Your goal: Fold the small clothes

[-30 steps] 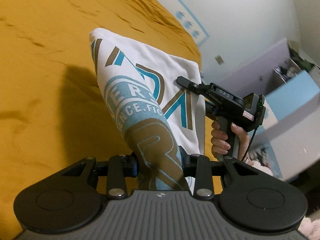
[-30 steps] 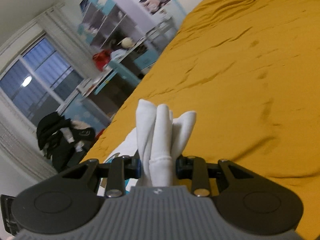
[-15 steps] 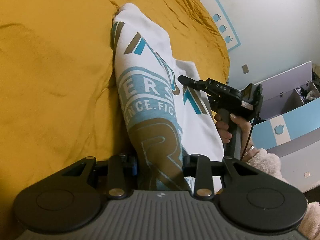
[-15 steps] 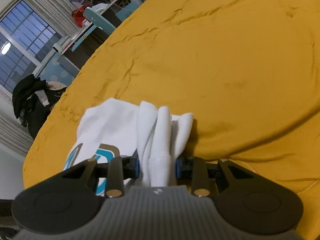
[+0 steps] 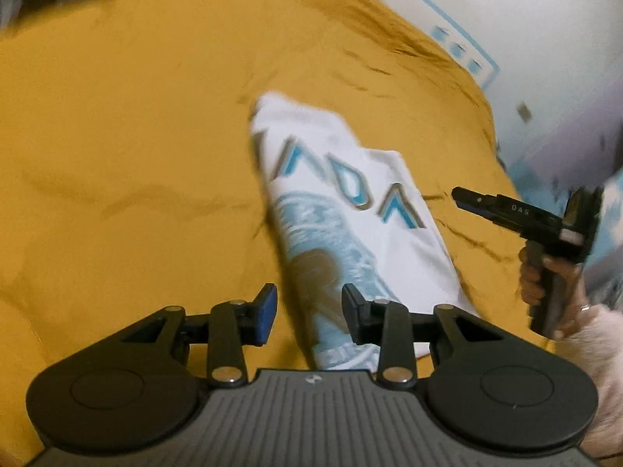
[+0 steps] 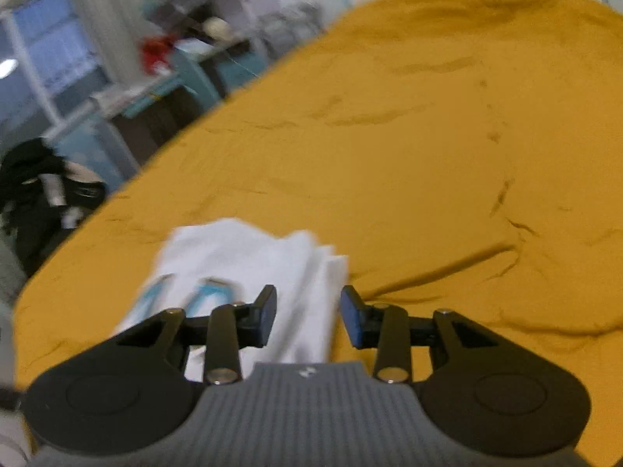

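A white T-shirt with a teal and brown print lies folded into a long strip on the yellow bedspread. My left gripper stands open over its near end, with a strip of yellow showing between the left pad and the cloth. In the right wrist view the shirt's plain white folded edge lies between the pads of my right gripper, whose jaws are opening and do not press on it. Seen from the left wrist, the right gripper hovers beside the shirt's right edge, held by a hand.
The bedspread is wrinkled and stretches far ahead and to both sides. Beyond the bed's left edge stand a desk with shelves, a window and a pile of dark clothes. A white wall lies right.
Both grippers have let go of the shirt, which now lies flat on the bed instead of hanging bunched between the pads. Both grippers have drawn back and tilted; the views are motion-blurred.
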Demonstrator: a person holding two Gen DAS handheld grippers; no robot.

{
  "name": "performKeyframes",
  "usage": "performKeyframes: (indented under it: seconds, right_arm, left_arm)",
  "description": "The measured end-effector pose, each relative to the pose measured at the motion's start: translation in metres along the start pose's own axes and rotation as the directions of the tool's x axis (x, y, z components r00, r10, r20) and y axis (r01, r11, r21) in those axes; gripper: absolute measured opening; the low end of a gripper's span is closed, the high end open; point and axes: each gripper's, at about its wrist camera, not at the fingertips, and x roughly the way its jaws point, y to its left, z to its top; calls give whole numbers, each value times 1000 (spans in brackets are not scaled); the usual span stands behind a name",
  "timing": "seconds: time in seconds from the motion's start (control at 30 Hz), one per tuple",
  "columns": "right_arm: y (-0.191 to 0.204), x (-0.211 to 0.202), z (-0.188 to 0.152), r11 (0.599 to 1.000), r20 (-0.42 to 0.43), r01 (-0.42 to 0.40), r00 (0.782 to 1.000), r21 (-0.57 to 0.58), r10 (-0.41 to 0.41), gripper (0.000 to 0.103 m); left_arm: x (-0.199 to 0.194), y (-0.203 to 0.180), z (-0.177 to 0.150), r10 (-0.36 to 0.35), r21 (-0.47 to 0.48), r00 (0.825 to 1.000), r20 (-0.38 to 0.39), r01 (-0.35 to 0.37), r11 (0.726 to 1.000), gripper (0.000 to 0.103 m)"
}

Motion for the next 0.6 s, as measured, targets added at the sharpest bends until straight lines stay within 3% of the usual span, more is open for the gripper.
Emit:
performKeyframes:
  seconds: [0.1, 0.2, 0.37, 0.47, 0.6]
  right_arm:
    - [37, -22, -29, 996, 21, -55, 998, -64, 56, 34]
    - [56, -29, -51, 995, 7, -87, 996, -58, 88, 34]
    - [47, -19, -74, 996, -80, -84, 993, -6, 84, 34]
    - [33, -8, -83, 999, -116, -47, 992, 6, 47, 25]
    - [18, -3, -93, 997, -135, -55, 989, 58, 62, 25]
  left_arm:
    - [-6, -36, -3, -47, 98, 998, 39, 43, 994, 42]
    - [2, -60, -9, -62, 151, 997, 44, 55, 987, 46]
    - [33, -45, -23, 5, 88, 1000, 5, -6, 996, 46]
    - [51, -28, -34, 1, 30, 1000, -17, -1, 1000, 42]
    - [55, -16, -41, -8, -9, 1000, -11, 8, 1000, 38]
